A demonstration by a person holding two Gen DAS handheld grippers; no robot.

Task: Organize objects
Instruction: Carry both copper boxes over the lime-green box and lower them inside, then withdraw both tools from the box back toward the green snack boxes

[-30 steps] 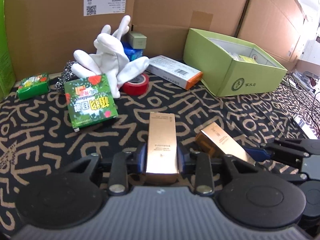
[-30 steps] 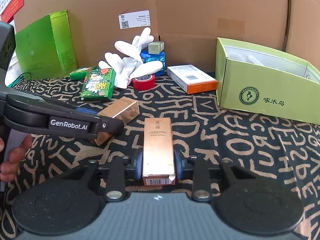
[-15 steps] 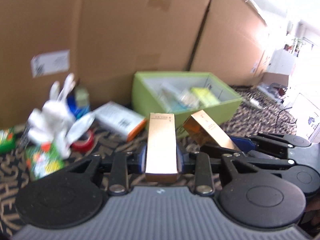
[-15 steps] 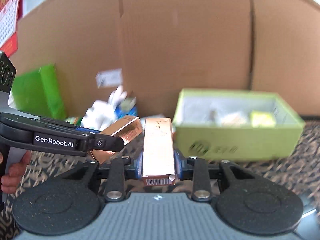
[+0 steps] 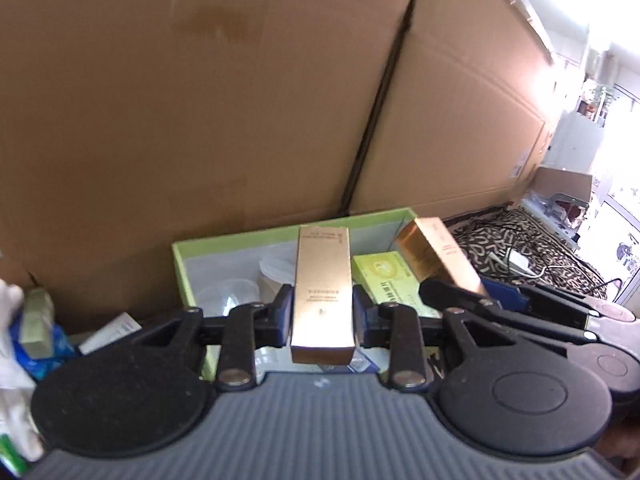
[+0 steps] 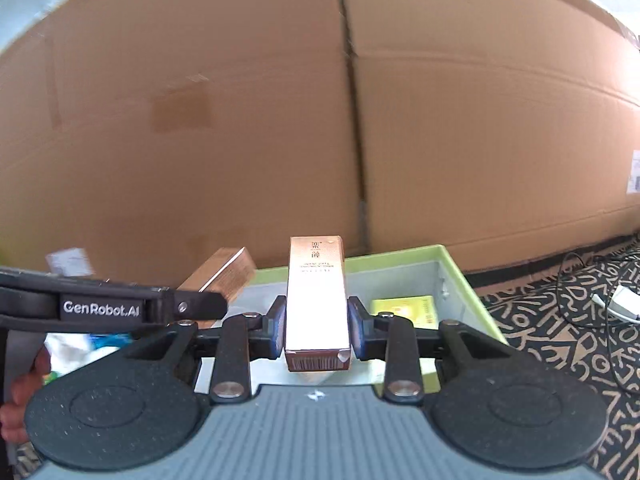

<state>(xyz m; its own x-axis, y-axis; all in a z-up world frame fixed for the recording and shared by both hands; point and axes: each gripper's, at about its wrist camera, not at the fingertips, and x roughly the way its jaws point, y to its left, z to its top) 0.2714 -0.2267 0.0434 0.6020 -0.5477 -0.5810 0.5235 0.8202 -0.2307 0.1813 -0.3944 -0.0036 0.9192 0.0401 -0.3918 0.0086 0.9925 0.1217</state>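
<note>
My left gripper (image 5: 322, 314) is shut on a gold carton (image 5: 323, 288) and holds it in the air over the open green box (image 5: 180, 264). My right gripper (image 6: 317, 328) is shut on a second, rose-gold carton (image 6: 316, 300), also above the green box (image 6: 460, 280). Each gripper shows in the other's view: the right one with its carton (image 5: 436, 256) to my left gripper's right, the left one with its carton (image 6: 224, 272) to my right gripper's left. The box holds a yellow-green packet (image 5: 384, 276) and clear plastic items (image 5: 224, 296).
Large cardboard walls (image 5: 200, 120) stand right behind the green box. White gloves and blue items (image 5: 36, 328) lie at the left. Patterned black cloth with cables and a white charger (image 6: 624, 304) lies to the right.
Both grippers have lifted their cartons off the cloth and carried them forward and up to the green box, which now sits right below them.
</note>
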